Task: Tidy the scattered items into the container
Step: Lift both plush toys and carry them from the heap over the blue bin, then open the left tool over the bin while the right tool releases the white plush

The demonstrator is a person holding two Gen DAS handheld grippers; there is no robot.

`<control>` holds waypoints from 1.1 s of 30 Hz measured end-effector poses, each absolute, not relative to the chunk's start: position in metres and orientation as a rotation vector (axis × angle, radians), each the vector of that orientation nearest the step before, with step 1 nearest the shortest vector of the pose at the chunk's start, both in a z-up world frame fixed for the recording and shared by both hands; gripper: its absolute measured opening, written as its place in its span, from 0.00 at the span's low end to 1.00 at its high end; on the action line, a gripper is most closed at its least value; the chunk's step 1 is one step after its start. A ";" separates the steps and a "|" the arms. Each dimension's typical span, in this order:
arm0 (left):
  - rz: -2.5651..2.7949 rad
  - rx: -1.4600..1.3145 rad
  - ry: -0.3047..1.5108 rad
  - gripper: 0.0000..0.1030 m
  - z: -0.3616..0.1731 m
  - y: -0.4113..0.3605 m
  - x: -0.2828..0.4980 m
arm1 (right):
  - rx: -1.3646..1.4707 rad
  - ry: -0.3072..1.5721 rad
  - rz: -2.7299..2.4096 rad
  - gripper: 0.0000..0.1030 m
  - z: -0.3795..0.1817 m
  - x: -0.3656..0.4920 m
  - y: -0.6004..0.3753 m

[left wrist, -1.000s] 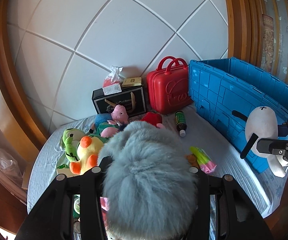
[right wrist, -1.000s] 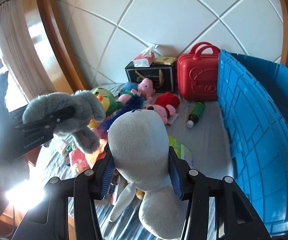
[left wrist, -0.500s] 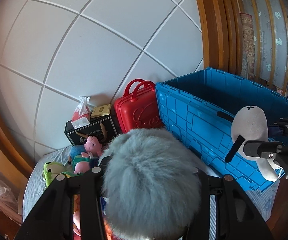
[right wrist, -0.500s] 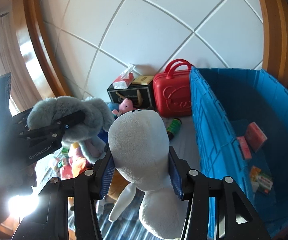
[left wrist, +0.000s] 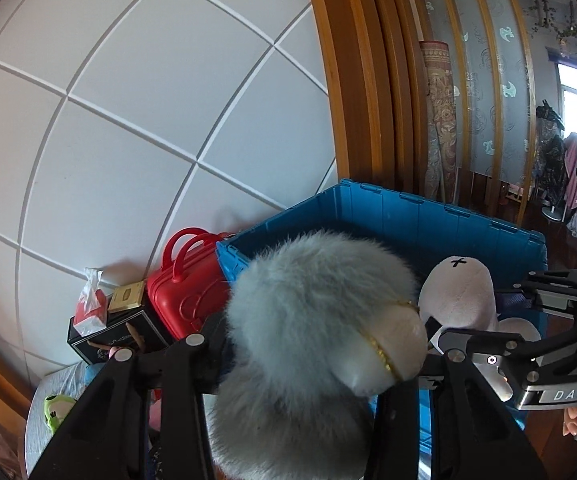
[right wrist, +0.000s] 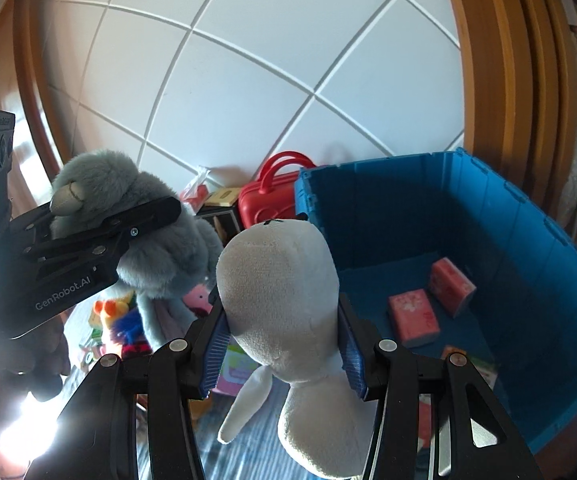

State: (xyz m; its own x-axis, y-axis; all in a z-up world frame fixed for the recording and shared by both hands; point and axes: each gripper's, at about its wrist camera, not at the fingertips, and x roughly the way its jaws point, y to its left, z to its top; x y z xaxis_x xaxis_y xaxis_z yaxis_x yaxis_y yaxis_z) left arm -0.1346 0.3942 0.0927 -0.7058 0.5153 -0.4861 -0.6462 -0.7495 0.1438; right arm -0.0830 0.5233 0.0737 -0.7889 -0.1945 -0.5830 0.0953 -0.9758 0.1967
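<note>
My left gripper [left wrist: 320, 346] is shut on a fluffy grey plush toy [left wrist: 308, 296], which fills the middle of the left wrist view and sits in front of the blue container's [left wrist: 428, 216] near wall. In the right wrist view the same grey plush [right wrist: 160, 248] hangs at the left. My right gripper [right wrist: 282, 320] is shut on a white plush [right wrist: 276, 276] with a dangling limb, held beside the blue container's [right wrist: 528, 240] open top. The white plush [left wrist: 460, 292] also shows at the right of the left wrist view.
Several pink packets [right wrist: 412, 316] lie on the container's floor. A red toy suitcase [right wrist: 268, 200], a black box [left wrist: 104, 340] and a tissue pack stand against the white panelled wall. More plush toys, among them a pink pig [right wrist: 198, 296] and a green frog [left wrist: 54, 408], lie on the striped surface.
Both grippers have risen and swung right toward the blue container, each still carrying its plush. The container's inside now shows in the right wrist view, and the toy pile has dropped low.
</note>
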 end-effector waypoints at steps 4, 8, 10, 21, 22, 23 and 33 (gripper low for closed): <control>2.346 -0.546 0.403 0.40 0.095 0.433 -0.139 | 0.962 -0.264 -2.870 0.47 0.074 -0.081 0.558; 2.300 -0.526 0.402 0.39 0.099 0.467 -0.141 | 0.981 -0.295 -2.907 0.47 0.072 -0.080 0.587; 2.280 -0.517 0.397 0.38 0.102 0.481 -0.143 | 0.990 -0.309 -2.923 0.47 0.071 -0.080 0.599; 2.195 -0.517 0.396 0.34 0.097 0.545 -0.152 | 1.048 -0.388 -2.986 0.47 0.059 -0.081 0.654; 2.190 -0.518 0.395 0.33 0.097 0.549 -0.153 | 1.052 -0.393 -2.990 0.47 0.059 -0.080 0.656; 2.187 -0.518 0.395 0.31 0.096 0.552 -0.153 | 1.055 -0.399 -2.994 0.47 0.059 -0.080 0.658; 2.180 -0.542 0.372 0.29 0.089 0.566 -0.163 | 1.077 -0.412 -3.020 0.52 0.051 -0.088 0.675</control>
